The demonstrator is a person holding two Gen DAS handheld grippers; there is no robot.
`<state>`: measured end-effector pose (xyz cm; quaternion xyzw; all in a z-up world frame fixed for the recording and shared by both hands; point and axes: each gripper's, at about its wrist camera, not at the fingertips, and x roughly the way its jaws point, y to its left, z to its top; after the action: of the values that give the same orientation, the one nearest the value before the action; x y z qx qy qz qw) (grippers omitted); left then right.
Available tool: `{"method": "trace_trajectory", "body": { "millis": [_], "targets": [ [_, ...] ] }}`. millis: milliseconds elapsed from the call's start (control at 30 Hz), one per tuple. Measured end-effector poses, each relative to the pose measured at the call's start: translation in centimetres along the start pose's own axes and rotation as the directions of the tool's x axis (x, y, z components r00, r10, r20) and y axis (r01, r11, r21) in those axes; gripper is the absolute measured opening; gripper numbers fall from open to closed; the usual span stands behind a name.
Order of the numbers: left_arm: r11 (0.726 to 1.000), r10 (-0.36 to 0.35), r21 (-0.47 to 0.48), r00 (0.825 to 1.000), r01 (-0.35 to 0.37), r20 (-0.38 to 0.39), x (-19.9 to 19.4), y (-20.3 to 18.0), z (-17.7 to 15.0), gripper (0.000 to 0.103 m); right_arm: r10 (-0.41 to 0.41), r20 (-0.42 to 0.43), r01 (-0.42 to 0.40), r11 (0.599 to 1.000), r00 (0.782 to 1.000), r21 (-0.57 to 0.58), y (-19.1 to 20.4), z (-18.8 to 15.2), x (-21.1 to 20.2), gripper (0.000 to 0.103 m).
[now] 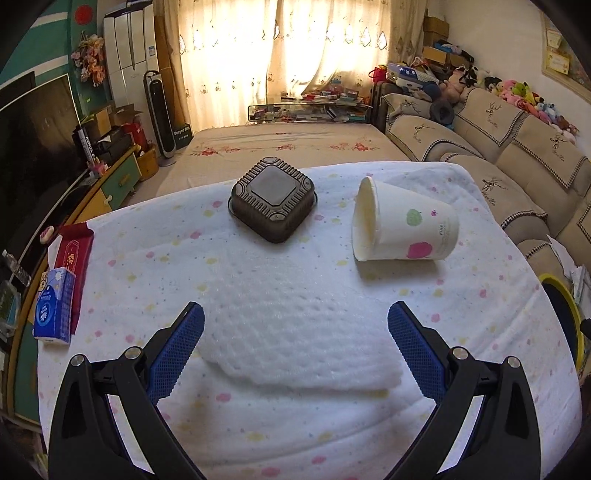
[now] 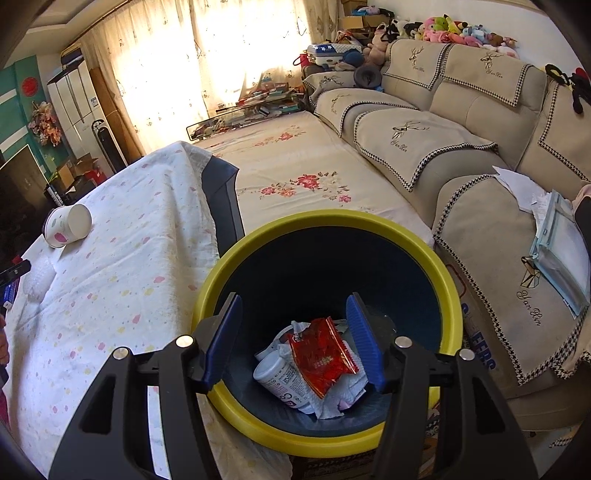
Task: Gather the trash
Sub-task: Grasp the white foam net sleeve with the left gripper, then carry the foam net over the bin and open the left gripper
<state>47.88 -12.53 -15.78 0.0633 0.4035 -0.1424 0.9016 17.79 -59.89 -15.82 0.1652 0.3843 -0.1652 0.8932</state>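
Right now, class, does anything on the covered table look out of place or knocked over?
Yes: the paper cup lies tipped on its side near the table's right edge, and the dark plastic container sits upside down beside it.

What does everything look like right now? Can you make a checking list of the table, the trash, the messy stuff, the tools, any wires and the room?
Surface: table under a white dotted cloth, with a folded white foam sheet on it.
Job's things: paper cup on its side; dark square container upside down; yellow-rimmed bin beside the table, holding a red wrapper, a white bottle and crumpled paper.
Clutter: blue tissue pack and red pack at the table's left edge.
Tools: left tool open, holding nothing, low over the foam sheet; right tool open, holding nothing, above the bin.
Cables: nothing seen.
Surroundings: beige sofa, plush toys, TV, bright curtains.
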Motion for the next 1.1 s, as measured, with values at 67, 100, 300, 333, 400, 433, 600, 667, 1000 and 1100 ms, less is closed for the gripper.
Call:
{"method": "trace_trajectory", "body": {
  "millis": [67,100,300,333,400,433,600,667,1000,1100],
  "targets": [
    [1.0,0.013,0.002,1.0,-0.013,-0.028,1.4,0.3,0.3,0.098,0.005,-0.003,-0.005,1.0,1.0,-0.002,0.0,0.2,0.2,0.056],
    [1.0,0.012,0.007,0.999,-0.012,-0.044,2.0,0.3,0.3,0.098,0.006,-0.004,-0.006,1.0,1.0,-0.003,0.1,0.3,0.3,0.056],
    [1.0,0.001,0.014,0.996,0.0,-0.088,3.7,0.2,0.3,0.098,0.017,-0.005,-0.017,1.0,1.0,0.001,0.0,0.6,0.5,0.056],
    [1.0,-0.006,0.004,0.996,0.007,-0.094,3.9,0.3,0.4,0.098,0.019,-0.006,-0.019,1.0,1.0,0.002,0.0,0.6,0.6,0.056],
    [1.0,-0.024,-0.011,0.995,0.023,-0.096,4.1,0.4,0.3,0.095,0.022,-0.01,-0.022,1.0,1.0,0.0,0.2,0.6,0.6,0.056],
    [1.0,-0.022,-0.004,0.996,0.022,-0.09,4.0,0.2,-0.1,0.094,0.023,-0.011,-0.023,1.0,1.0,-0.001,0.2,0.7,0.7,0.056],
    [0.998,-0.059,0.023,0.996,0.06,-0.061,3.2,-0.5,-0.7,0.067,0.028,-0.008,-0.028,1.0,1.0,-0.002,0.3,0.9,0.5,0.056],
    [0.995,-0.077,0.052,0.996,0.08,-0.052,2.6,-1.3,-0.9,0.05,0.031,-0.006,-0.031,1.0,0.999,-0.001,0.5,1.0,0.4,0.056],
    [0.989,-0.096,0.107,0.995,0.097,-0.012,-2.4,-4.0,-1.5,0.022,0.054,0.028,-0.054,0.998,0.998,-0.01,0.5,0.7,-1.9,0.056],
    [0.986,-0.116,0.119,0.993,0.114,0.017,-5.8,-4.7,-2.1,0.022,0.057,0.05,-0.057,0.998,0.997,-0.004,0.1,0.7,-3.3,0.056]
  ]
}}
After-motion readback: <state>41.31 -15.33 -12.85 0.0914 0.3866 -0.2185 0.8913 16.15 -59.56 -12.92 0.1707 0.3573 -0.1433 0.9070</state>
